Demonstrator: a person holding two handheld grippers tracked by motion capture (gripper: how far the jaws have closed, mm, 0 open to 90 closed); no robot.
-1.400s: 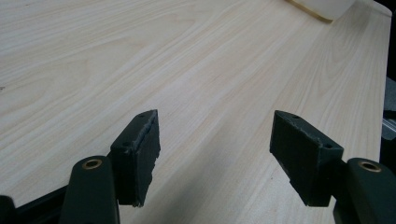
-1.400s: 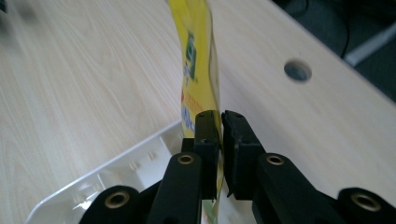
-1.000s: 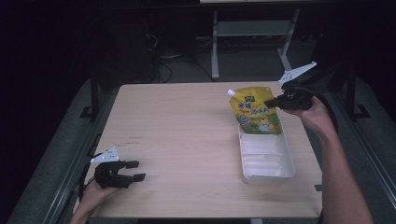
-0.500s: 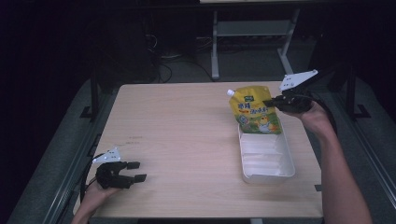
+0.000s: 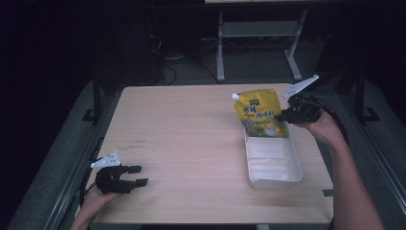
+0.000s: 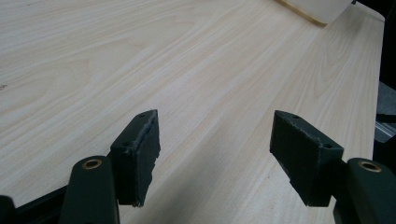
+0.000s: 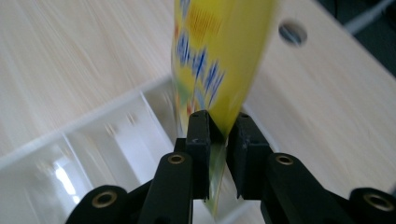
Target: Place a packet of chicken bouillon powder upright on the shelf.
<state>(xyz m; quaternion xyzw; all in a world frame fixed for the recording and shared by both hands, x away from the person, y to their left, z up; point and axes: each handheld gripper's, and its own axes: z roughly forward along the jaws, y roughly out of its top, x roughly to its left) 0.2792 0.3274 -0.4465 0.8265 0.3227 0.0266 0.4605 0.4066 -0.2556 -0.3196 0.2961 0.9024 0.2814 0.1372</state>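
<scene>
**benchrat:** Two sets of tongs on the go, but only one is working. The right tongs (image 5: pixel 282 115) have the yellow spouted pouch (image 5: pixel 260 114) by its edge, standing it up at the far end of the clear plastic tray (image 5: pixel 297 168), bottom down inside the tray and spout corner pointing up and away. In the right gripper view the pouch (image 7: pixel 212 60) sits in the slot between the two black pads (image 7: pixel 200 140), and the jaws have just been opening, so I'd call it the drop-off step: pouch placed, grip being let go.

**sawdust_kim:** Is it actually loose yet though?

**benchrat:** Looks that way to me. There's a sliver of gap on either side of the foil, so the pads aren't pinching it any more, but the shot is blurry and the pouch hasn't left the slot. The left tongs (image 5: pixel 136 175) are just parked at the near left corner of the worktop (image 5: pixel 182 134), jaws spread wide over bare wood with nothing between them.

**sawdust_kim:** So next move?

**benchrat:** My guess: open the right ones a bit more and back straight out along the pouch edge without dragging it. It's upright and leaning, so a snag could tip it over the tray wall. Better if it settles flat inside.
</scene>
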